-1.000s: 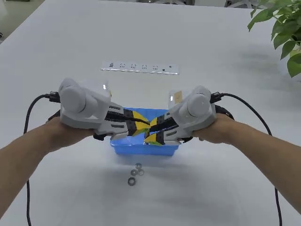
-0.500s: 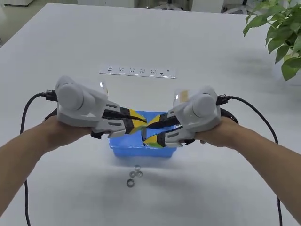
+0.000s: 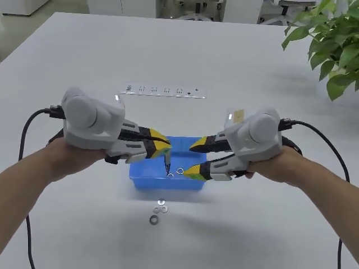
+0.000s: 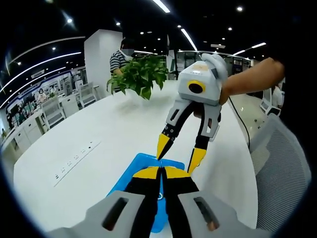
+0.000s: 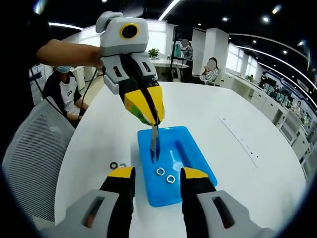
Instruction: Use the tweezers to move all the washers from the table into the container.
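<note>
My left gripper (image 3: 162, 144) is shut on a pair of dark tweezers (image 3: 167, 161), which hang tip-down over the blue container (image 3: 168, 184). Two washers (image 3: 179, 171) lie inside it. In the right gripper view the tweezers (image 5: 154, 141) point into the container (image 5: 198, 163) just above those washers (image 5: 160, 171). My right gripper (image 3: 195, 159) stands open to the right of the tweezers, holding nothing. Three loose washers (image 3: 161, 203) lie on the table in front of the container. In the right gripper view two of them (image 5: 114, 165) sit left of the container.
A white power strip (image 3: 162, 91) lies behind the container. A potted plant (image 3: 331, 45) stands at the table's far right. Cables trail from both grippers across the white table (image 3: 252, 235). People sit at desks in the background.
The two grippers' tips were close together over the container. The right gripper has drawn away to the right and stands open, and the tweezers now hang from the left gripper.
</note>
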